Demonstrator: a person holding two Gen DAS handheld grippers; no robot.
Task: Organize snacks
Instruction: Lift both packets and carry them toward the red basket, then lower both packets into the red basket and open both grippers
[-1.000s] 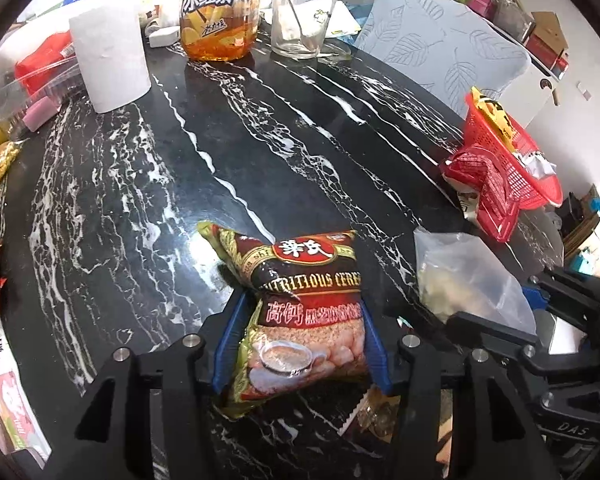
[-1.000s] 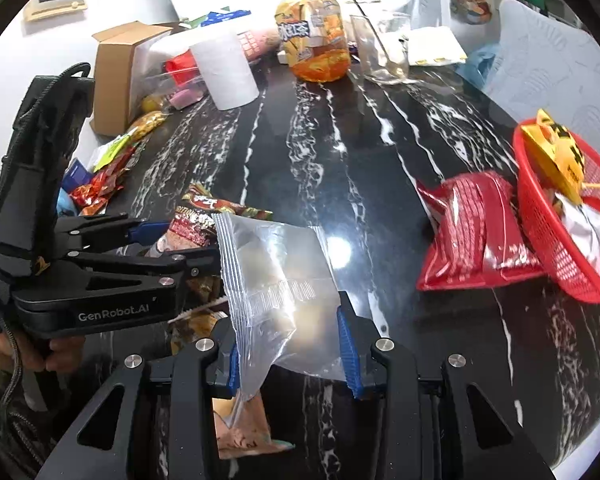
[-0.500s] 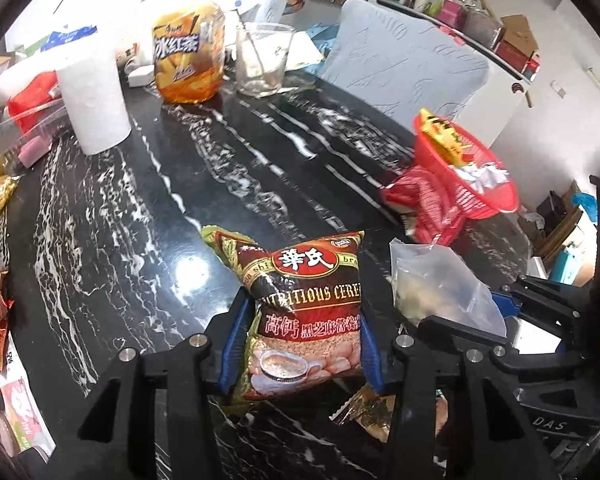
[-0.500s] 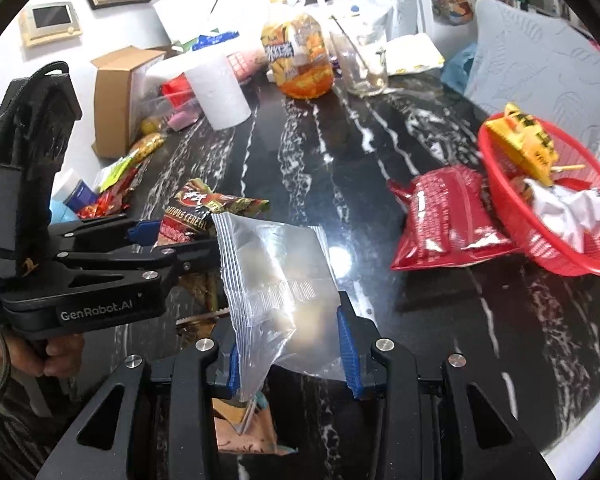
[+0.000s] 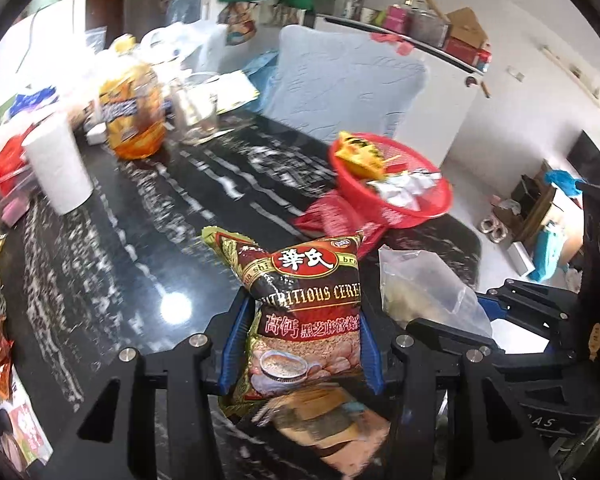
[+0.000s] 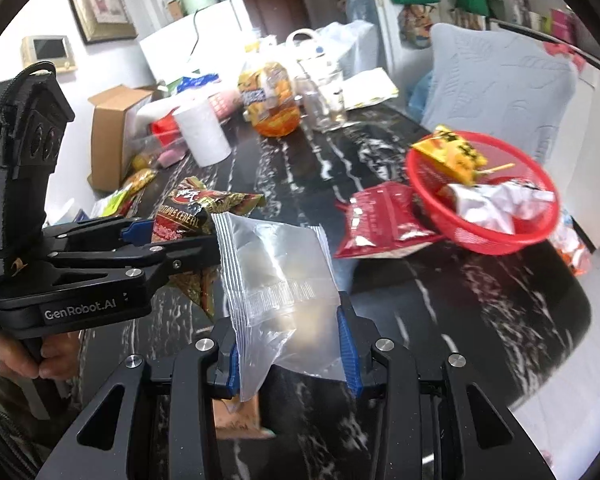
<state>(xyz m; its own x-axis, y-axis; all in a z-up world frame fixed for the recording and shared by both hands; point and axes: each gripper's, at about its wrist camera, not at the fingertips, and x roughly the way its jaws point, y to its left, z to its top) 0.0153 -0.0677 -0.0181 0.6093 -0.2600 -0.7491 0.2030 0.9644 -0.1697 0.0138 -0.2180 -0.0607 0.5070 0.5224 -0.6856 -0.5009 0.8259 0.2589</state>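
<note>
Gripping a dark red cereal packet [image 5: 308, 320] in the left tongs [image 5: 300, 344], blue pads pressed on both sides, packet upright and lifted off the black marbled tabletop [image 5: 112, 264]; printed with a red oval logo, gold lettering and a bowl of flakes. Clenched in the right tongs [image 6: 288, 344], a clear crinkled plastic pouch [image 6: 276, 276] with pale contents, just beside the cereal packet. Farther across the tabletop, a red basket [image 6: 500, 236] holding yellow and silver wrappers, with a red snack bag [image 6: 380, 220] leaning against its rim.
</note>
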